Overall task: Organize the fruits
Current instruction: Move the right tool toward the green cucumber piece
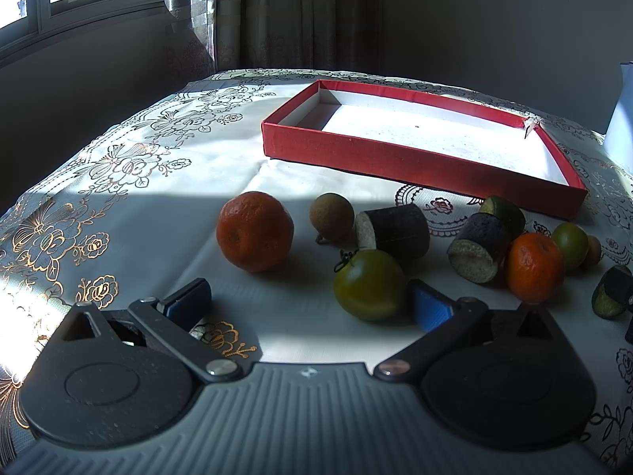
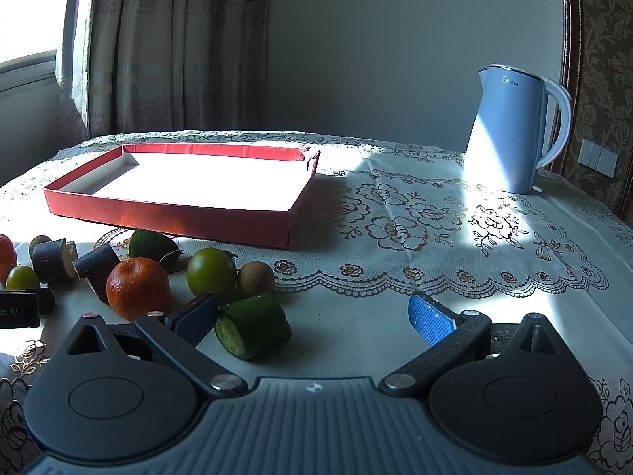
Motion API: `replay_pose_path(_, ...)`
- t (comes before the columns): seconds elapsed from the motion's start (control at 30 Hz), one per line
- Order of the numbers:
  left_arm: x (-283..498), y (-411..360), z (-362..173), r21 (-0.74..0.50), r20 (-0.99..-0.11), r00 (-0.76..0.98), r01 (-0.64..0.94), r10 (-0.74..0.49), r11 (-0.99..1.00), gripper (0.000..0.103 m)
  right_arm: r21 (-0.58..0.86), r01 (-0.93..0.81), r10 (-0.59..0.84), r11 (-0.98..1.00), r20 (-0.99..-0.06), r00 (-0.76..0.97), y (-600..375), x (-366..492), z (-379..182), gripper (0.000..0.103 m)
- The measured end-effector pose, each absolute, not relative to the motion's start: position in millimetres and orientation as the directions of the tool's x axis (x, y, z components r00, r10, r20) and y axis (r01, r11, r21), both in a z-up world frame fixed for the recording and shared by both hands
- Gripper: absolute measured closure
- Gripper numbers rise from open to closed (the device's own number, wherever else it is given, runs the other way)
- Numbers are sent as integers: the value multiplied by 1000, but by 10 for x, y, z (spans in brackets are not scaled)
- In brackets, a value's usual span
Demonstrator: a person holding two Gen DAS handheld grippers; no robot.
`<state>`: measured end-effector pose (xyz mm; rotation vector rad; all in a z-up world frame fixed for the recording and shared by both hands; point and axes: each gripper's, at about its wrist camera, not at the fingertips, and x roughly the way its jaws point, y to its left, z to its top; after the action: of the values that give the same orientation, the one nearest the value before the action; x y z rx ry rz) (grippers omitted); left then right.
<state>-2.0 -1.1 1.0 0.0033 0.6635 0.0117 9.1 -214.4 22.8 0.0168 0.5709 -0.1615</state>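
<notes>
A red tray (image 1: 395, 158) with a white floor lies at the back of the table; it also shows in the right wrist view (image 2: 178, 217). In front of it lie an orange (image 1: 255, 230), a brown longan (image 1: 331, 217), a green round fruit (image 1: 370, 284), dark cut cylinders (image 1: 399, 230), and a second orange (image 1: 536, 267). My left gripper (image 1: 308, 301) is open and empty, the green fruit just inside its right finger. My right gripper (image 2: 312, 312) is open and empty, with a cut green piece (image 2: 253, 326) beside its left finger and an orange (image 2: 137, 288) to the left.
A pale blue electric kettle (image 2: 510, 130) stands at the back right of the table. A floral tablecloth (image 2: 415, 229) covers the table. Curtains and a window are behind. A green fruit (image 2: 211, 272) and a longan (image 2: 256, 278) lie near the tray.
</notes>
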Motion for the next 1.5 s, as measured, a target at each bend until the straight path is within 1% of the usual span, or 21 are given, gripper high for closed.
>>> replay_pose_path(0.4,-20,-11,9,6,-616,788,-10,12,1000,0,-100,159,-188,982,-536,823,-2026,102,227,0)
replay_pose_path(0.83,-21,-18,8,3,-615,788,-10,9,1000,0,-229,186,-284,955,-543,790,-1887,159,185,0)
replay_pose_path(1.13,-22,-15,8,3,-615,788,-10,9,1000,0,-253,184,-297,950,-544,785,-1854,166,186,0)
replay_pose_path(1.5,-22,-16,8,3,-615,788,-10,10,1000,0,-249,180,-291,952,-549,784,-1860,179,177,0)
